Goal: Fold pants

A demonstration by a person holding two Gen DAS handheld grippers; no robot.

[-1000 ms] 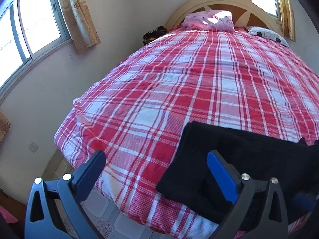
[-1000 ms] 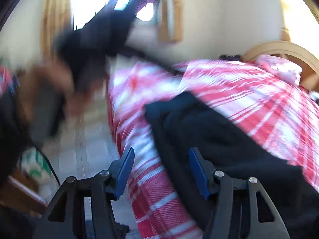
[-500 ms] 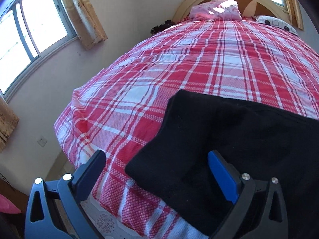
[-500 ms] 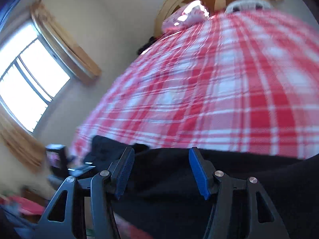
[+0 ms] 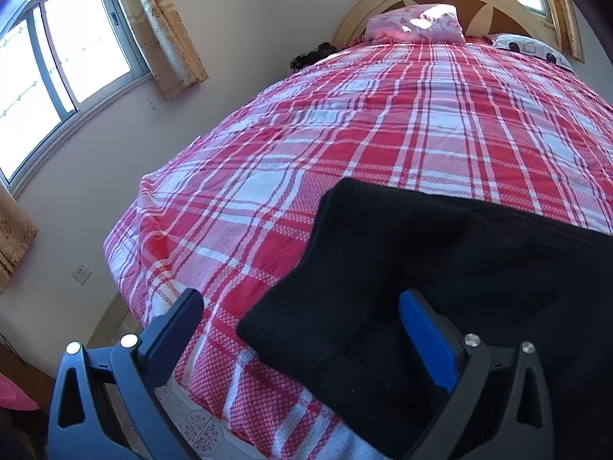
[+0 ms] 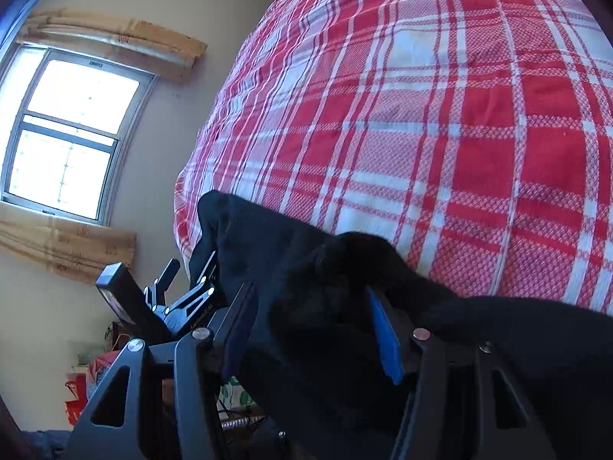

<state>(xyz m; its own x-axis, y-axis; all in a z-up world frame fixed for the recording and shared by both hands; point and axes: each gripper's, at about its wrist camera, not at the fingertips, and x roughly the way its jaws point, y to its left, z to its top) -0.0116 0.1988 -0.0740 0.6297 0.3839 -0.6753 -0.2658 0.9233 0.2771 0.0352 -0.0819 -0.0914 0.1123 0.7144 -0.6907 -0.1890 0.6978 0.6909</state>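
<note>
My black pants (image 5: 440,276) lie spread along the near edge of the plaid bed (image 5: 383,145), seemingly not yet folded, my left tool (image 5: 302,329) released over one end and my right tool (image 6: 310,326) gaping around a bunched hump (pads not visibly pressing).

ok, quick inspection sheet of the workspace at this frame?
Surface: bed with red-and-white plaid cover, lightly wrinkled.
Job's things: black pants lying at the near edge of the bed, bunched in the right wrist view.
Clutter: pink pillow and patterned pillow at the headboard.
Grippers: left gripper jaws wide, over the pants' corner; right gripper jaws apart with pants cloth between, grip unclear.
Cables: nothing seen.
Surroundings: window, curtains, wall socket.
</note>
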